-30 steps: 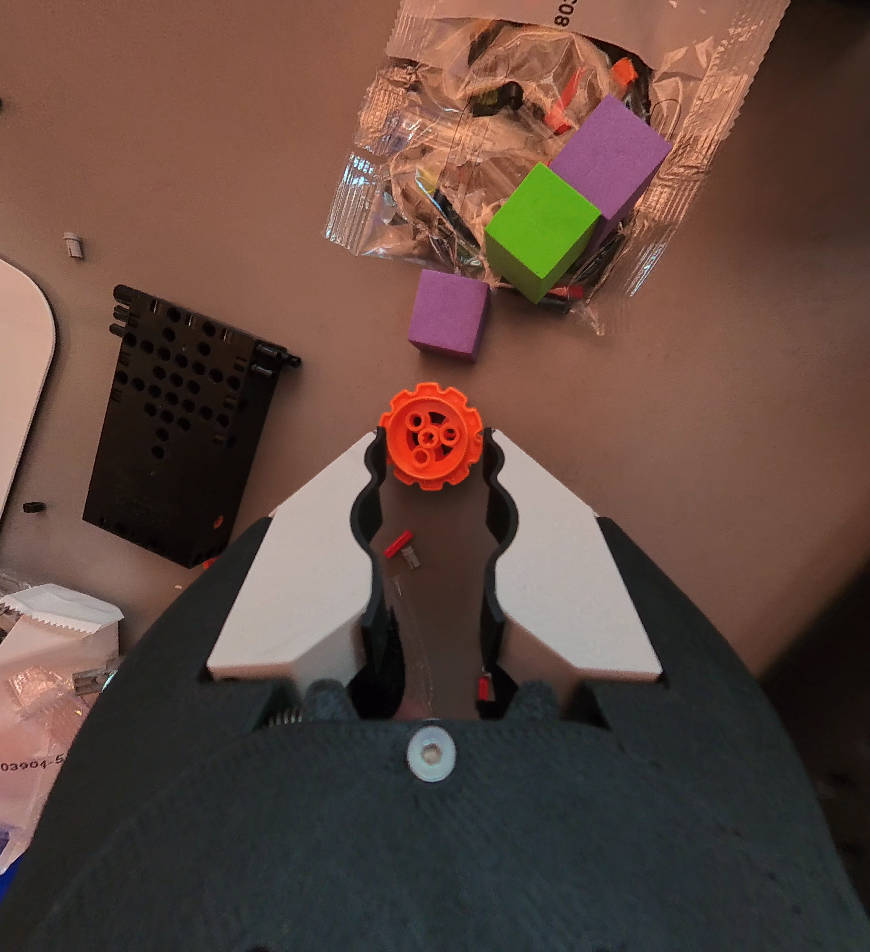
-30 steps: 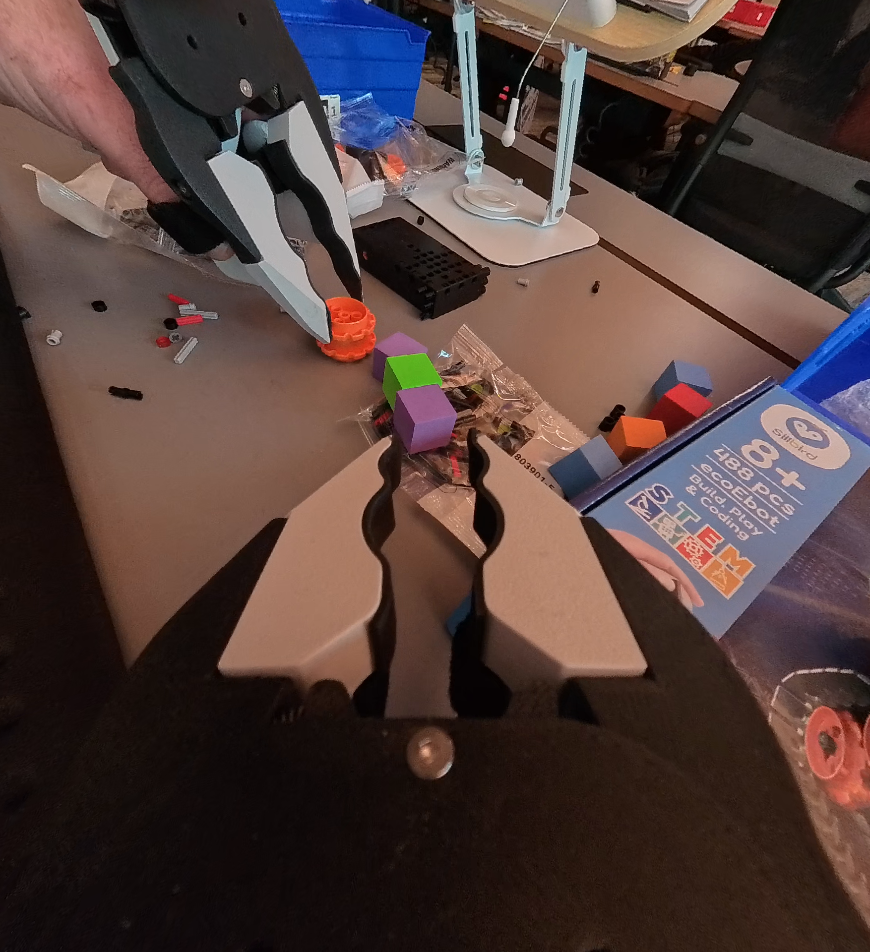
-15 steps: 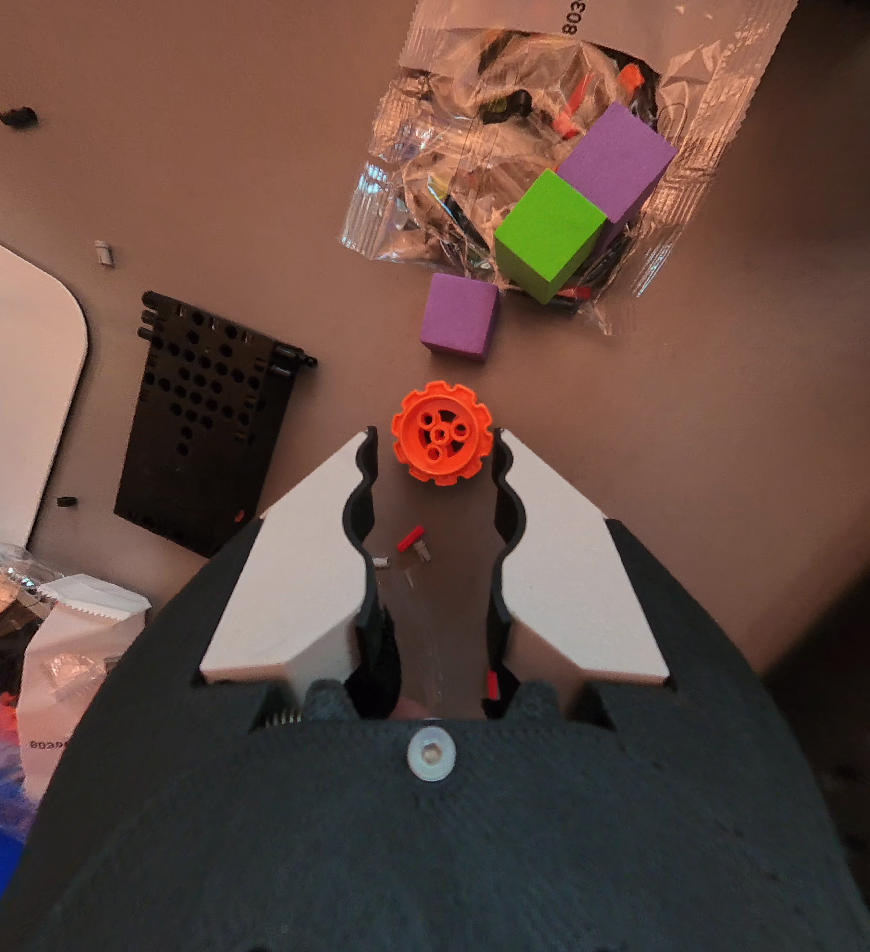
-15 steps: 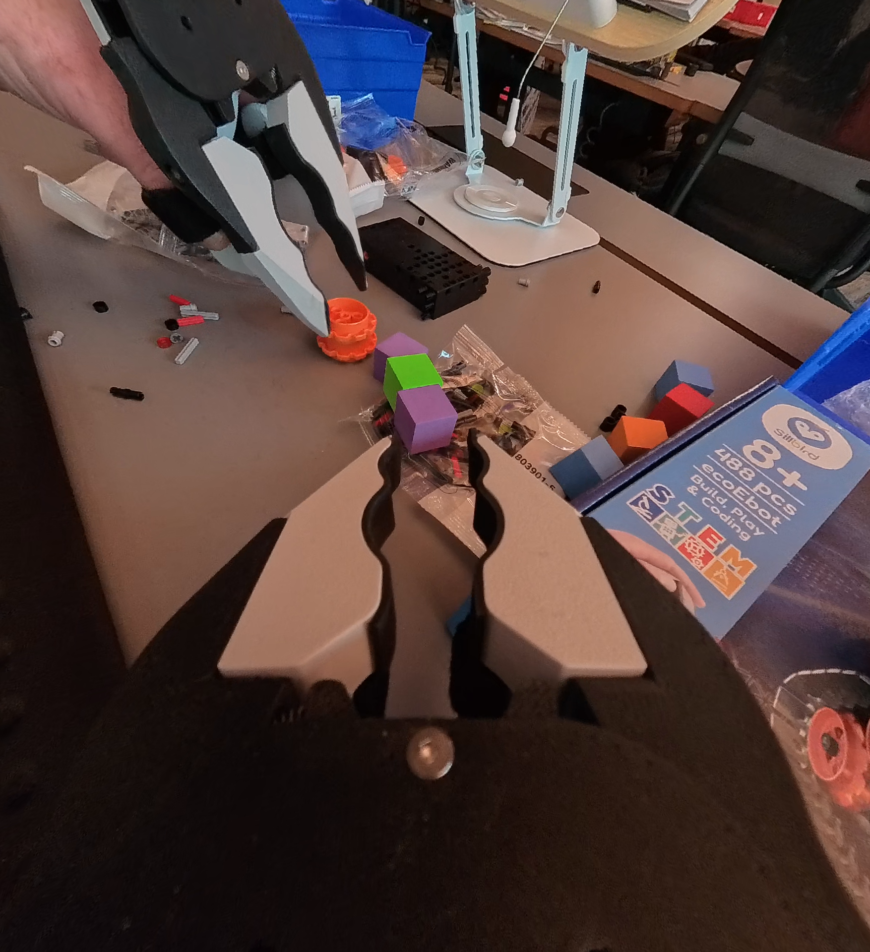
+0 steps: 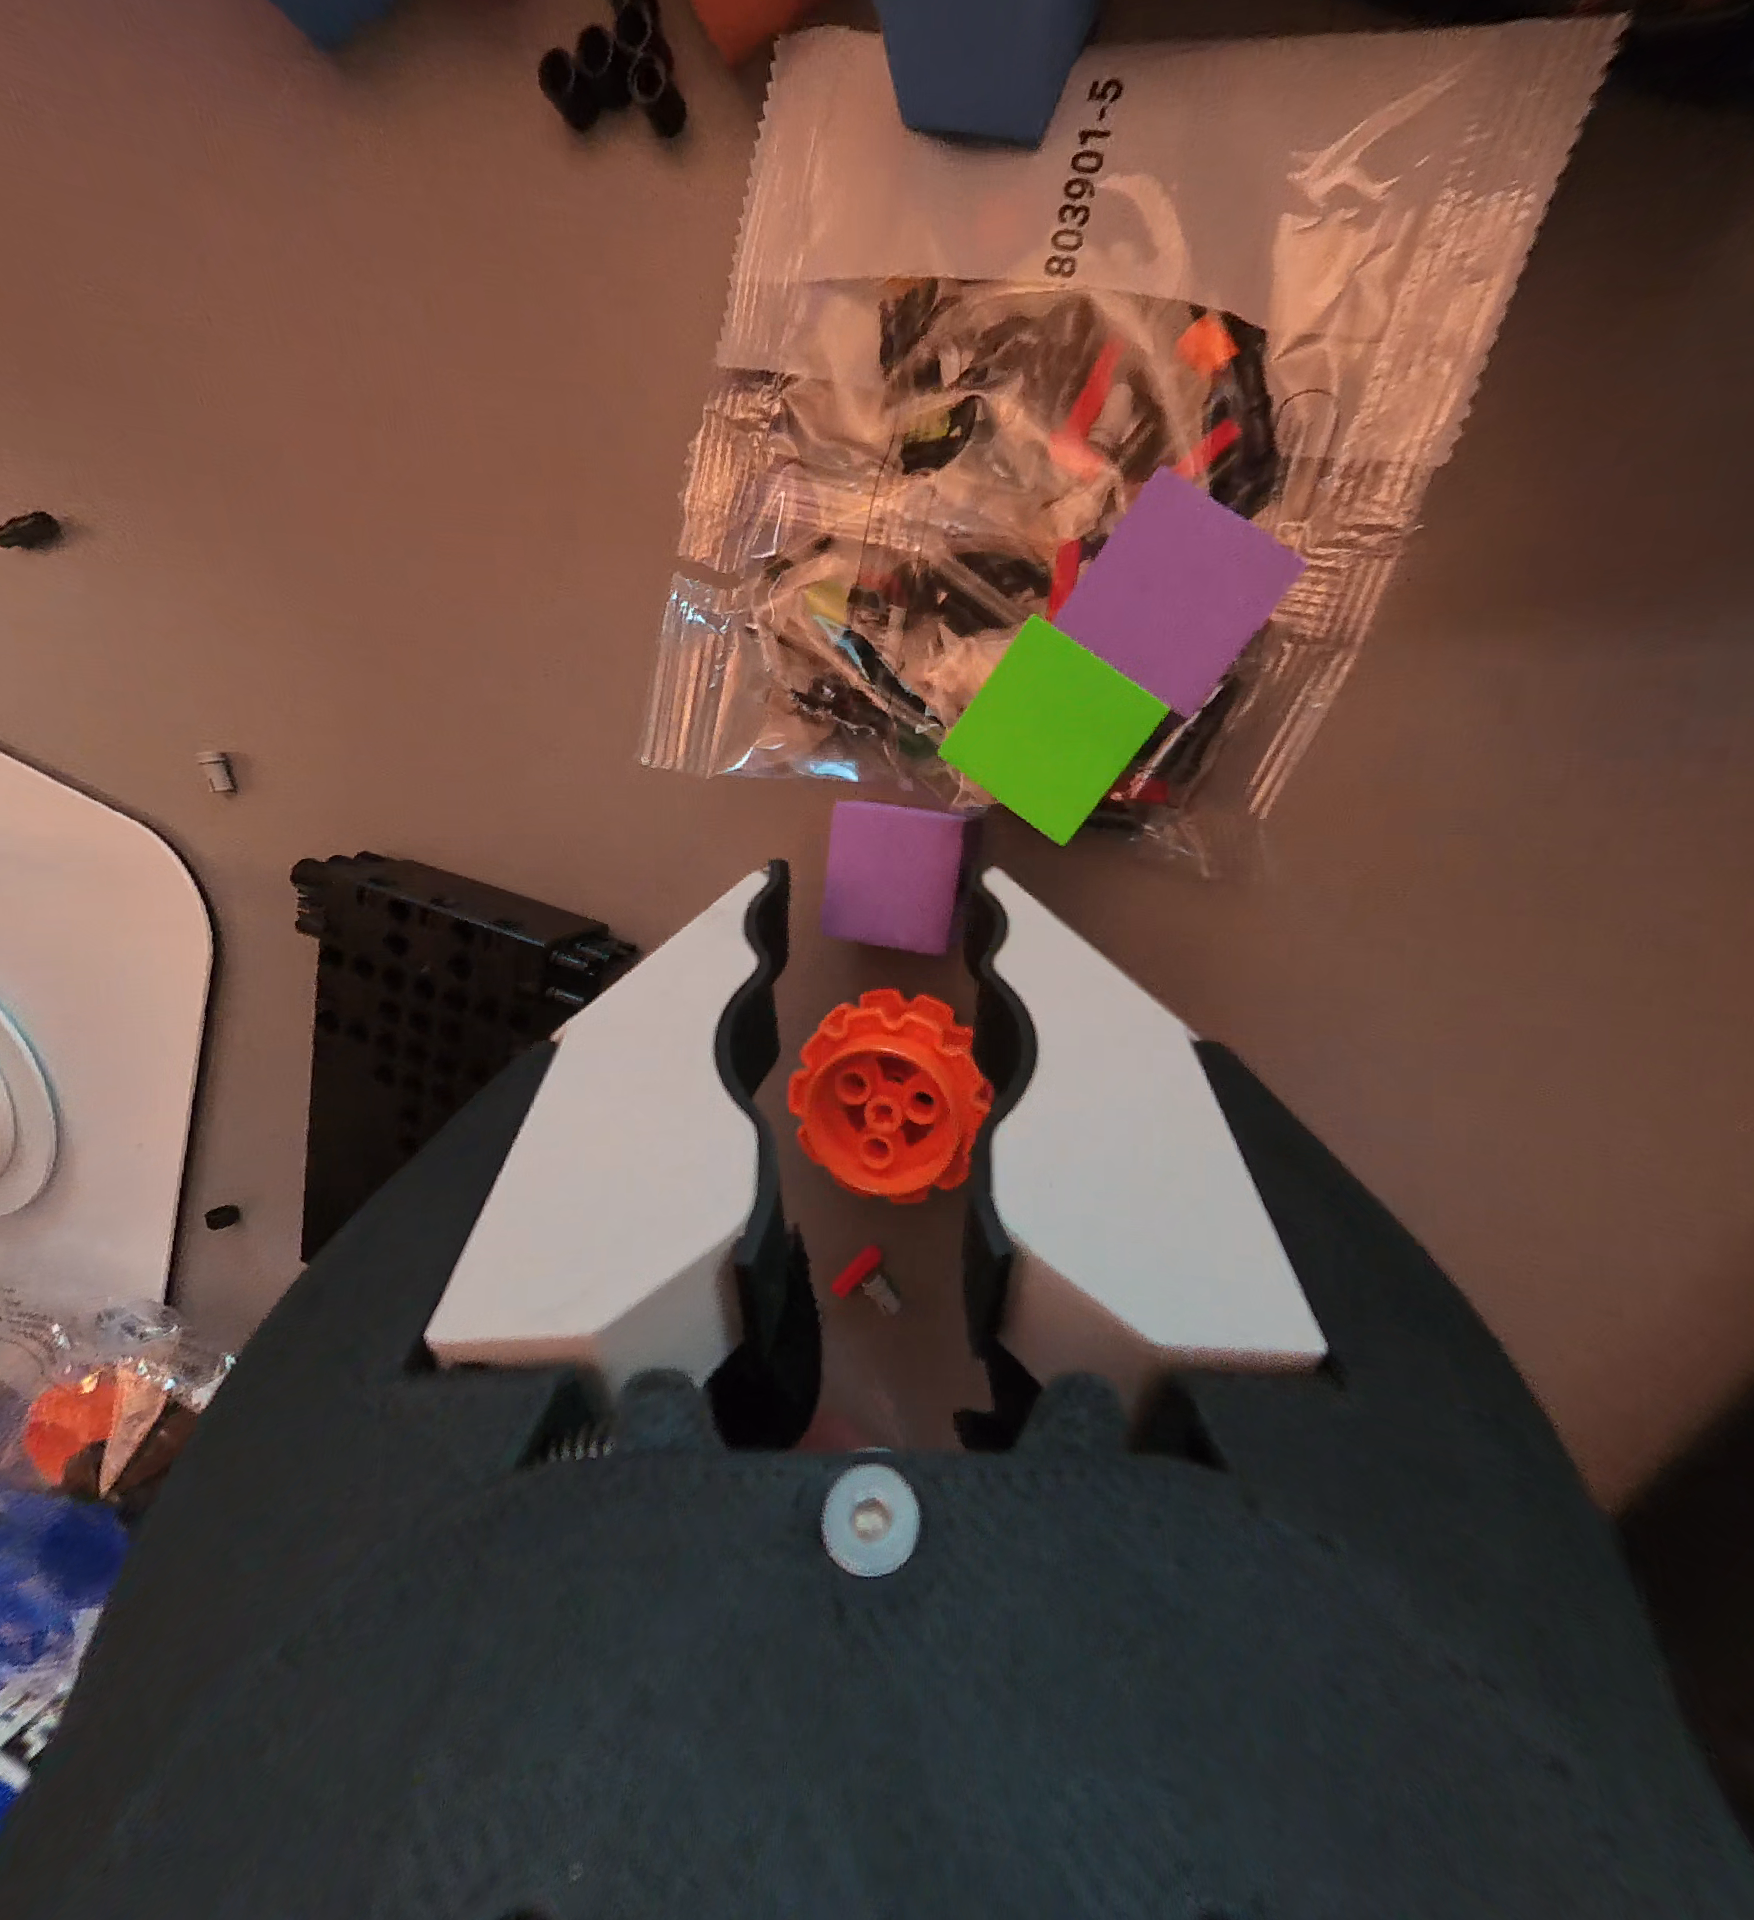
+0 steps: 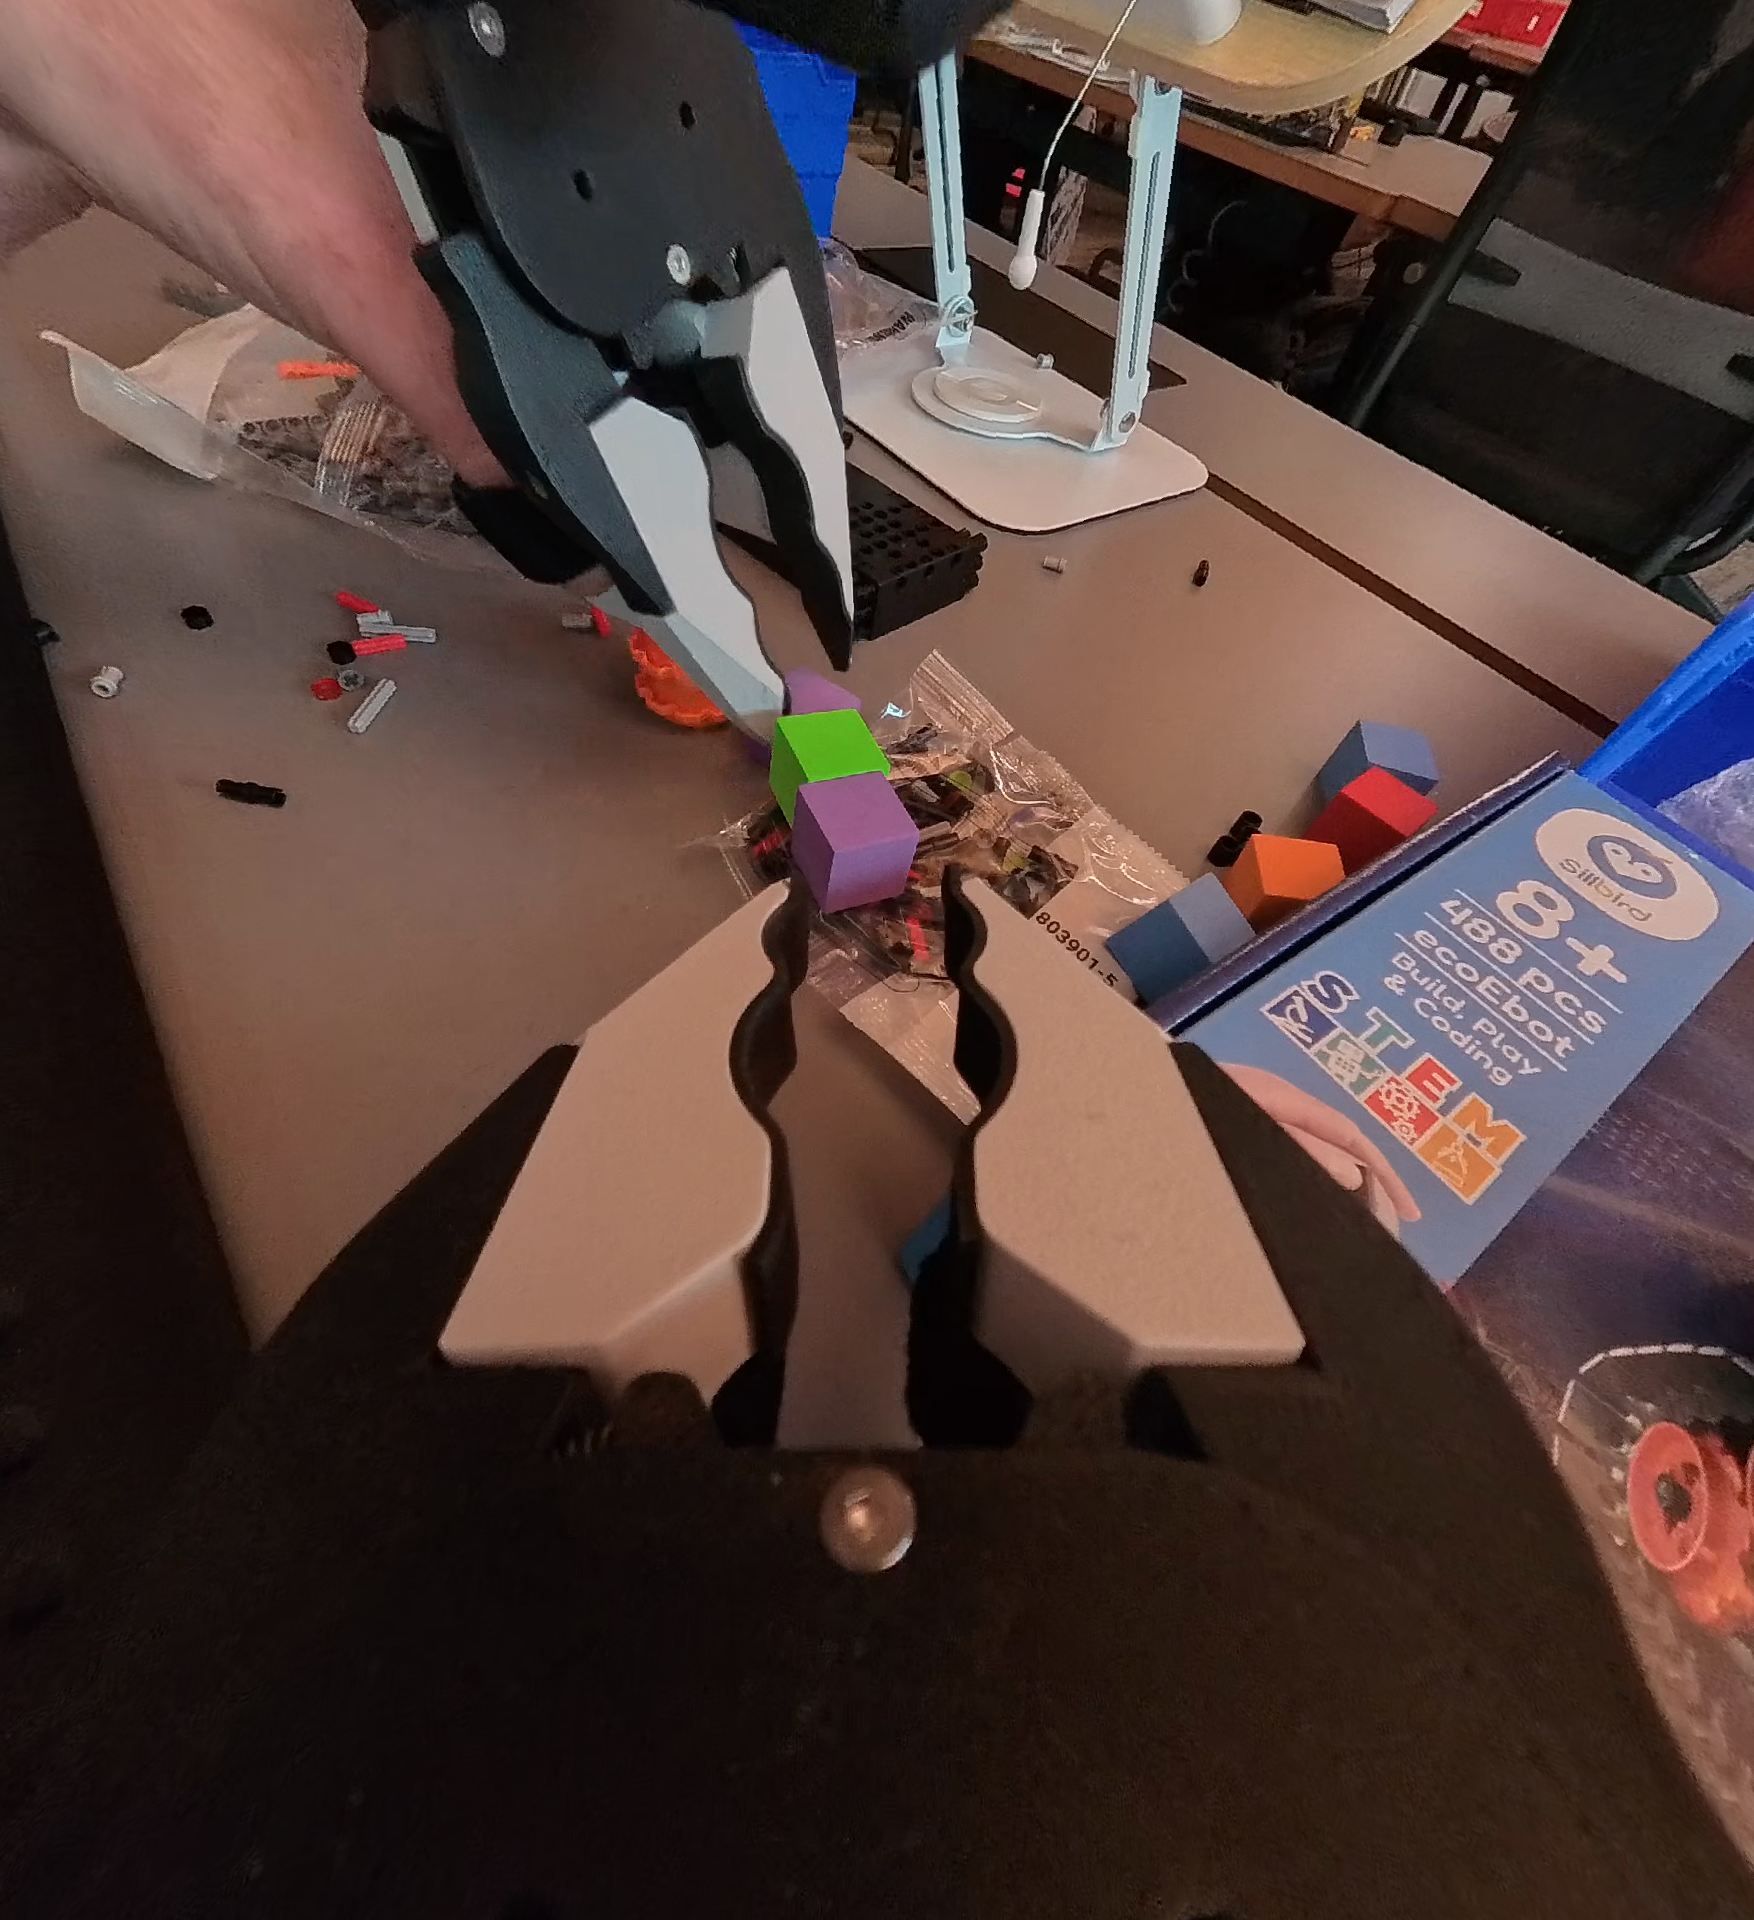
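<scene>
Table (image 5: 333, 364) tan, cluttered, workshop room behind. Left gripper (image 5: 878, 883) open, holds nothing, tips flanking small purple cube (image 5: 888, 878); orange gear (image 5: 888, 1107) lies between its fingers, nearer the base. Parts bag (image 5: 1008, 520) just beyond cube, with green cube (image 5: 1055, 727) and a bigger purple cube (image 5: 1179, 587) on it. Black plate (image 5: 416, 997) left of cube. Right gripper (image 6: 873, 904) part open, empty, near bag; toy box (image 6: 1475, 997) right.
</scene>
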Motion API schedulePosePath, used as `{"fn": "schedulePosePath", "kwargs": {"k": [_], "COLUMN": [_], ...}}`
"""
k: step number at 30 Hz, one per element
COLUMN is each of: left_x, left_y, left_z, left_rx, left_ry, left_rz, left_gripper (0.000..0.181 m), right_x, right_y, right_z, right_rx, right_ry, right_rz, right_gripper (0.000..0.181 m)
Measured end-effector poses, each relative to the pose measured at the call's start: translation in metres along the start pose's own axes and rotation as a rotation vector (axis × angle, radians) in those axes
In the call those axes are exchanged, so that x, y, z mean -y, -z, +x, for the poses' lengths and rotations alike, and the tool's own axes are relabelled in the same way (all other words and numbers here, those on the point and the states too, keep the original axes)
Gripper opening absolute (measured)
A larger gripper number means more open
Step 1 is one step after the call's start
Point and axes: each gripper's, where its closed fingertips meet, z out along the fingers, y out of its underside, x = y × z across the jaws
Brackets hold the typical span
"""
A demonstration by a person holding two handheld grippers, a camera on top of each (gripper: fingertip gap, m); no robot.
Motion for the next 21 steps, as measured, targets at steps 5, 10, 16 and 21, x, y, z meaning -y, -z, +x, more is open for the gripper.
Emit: {"fn": "schedulePosePath", "kwargs": {"k": [5, 10, 16, 21], "left_x": [0.007, 0.011, -0.012, -0.028], "left_y": [0.003, 0.035, 0.057, 0.048], "left_z": [-0.006, -0.016, -0.015, -0.007], "left_rx": [0.016, 0.048, 0.015, -0.001], "left_ry": [0.009, 0.03, 0.09, 0.098], "left_rz": [0.021, 0.065, 0.056, 0.02], "left_gripper": [0.024, 0.024, 0.024, 0.024], "right_x": [0.001, 0.001, 0.003, 0.003], "right_y": [0.0, 0.001, 0.001, 0.001], "right_z": [0.0, 0.0, 0.0, -0.001], "right_rx": [0.001, 0.002, 0.004, 0.003], "right_ry": [-0.001, -0.002, -0.004, -0.002], "right_rz": [0.004, 0.007, 0.012, 0.012], "right_gripper": [0.024, 0.024, 0.025, 0.024]}}
